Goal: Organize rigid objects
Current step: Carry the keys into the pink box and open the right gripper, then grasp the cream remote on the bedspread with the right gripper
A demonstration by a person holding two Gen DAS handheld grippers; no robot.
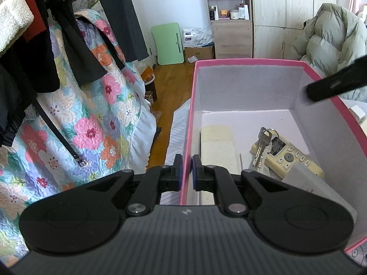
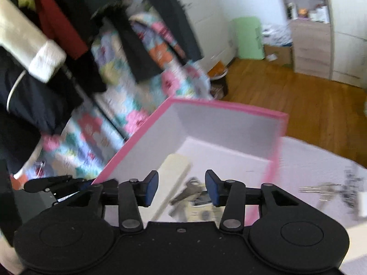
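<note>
Pink cardboard box [image 1: 250,62] w/ smooth pale lining sits on the bed. Inside: a flat cream rectangular block [image 1: 218,146], a beige remote [image 1: 290,158] w/ round buttons, and metal keys [image 1: 261,146] lying on the remote. Left gripper [image 1: 187,167] is pinching the box's left wall. Right gripper [image 2: 181,186] is spread over the box, nothing btwn its pads. More keys [image 2: 321,189] lie outside on the white bedding, blurry.

The left gripper [image 1: 187,168] points downward with its blue-padded jaws pinched nearly together, while the right gripper [image 2: 181,188], likewise angled downward, has its jaws parted with nothing pressed between them.
</note>
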